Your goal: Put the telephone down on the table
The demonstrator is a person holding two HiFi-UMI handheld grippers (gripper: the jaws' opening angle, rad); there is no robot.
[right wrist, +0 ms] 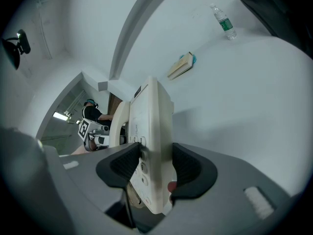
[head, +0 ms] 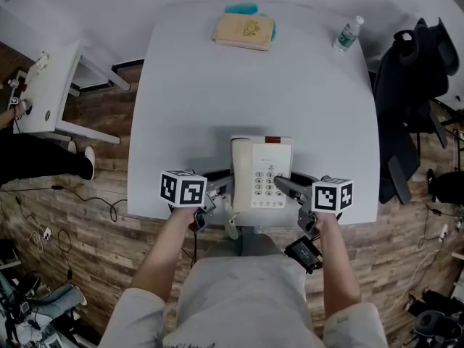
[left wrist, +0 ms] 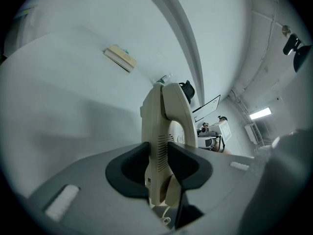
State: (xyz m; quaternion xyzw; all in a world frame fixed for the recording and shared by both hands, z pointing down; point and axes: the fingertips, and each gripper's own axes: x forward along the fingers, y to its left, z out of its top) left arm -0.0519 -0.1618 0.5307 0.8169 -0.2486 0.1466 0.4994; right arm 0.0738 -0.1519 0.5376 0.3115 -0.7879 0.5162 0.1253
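The telephone (head: 261, 174) sat between the two grippers at the near edge of the table (head: 254, 85), its keypad facing up and its handset (head: 239, 171) in the cradle on the left side. The left gripper (head: 217, 189) was closed on that handset side; in the left gripper view the dark pads pressed both faces of the cream casing, with no gap showing. The right gripper (head: 284, 185) was likewise clamped on the keypad side, its jaws narrowed onto the body with the buttons between them. The coiled cord (head: 232, 227) hung below the front edge, off the table.

From the head view it was hard to say whether the base already rested on the tabletop or was held just above it; the front of the set seemed to lie at or slightly over the table's near edge.

The step in hand was judged to be the lowering or settling itself, with both grips on and nothing released. The next move would call for bringing the base level and fully onto the surface, probably a little further in from the edge; then both sets of jaws would need to spread together and draw out sideways, so the handset was not tipped from its cradle. A tan book (head: 243, 30) and a bottle (head: 348, 33) lay far across the table, well apart from the set.
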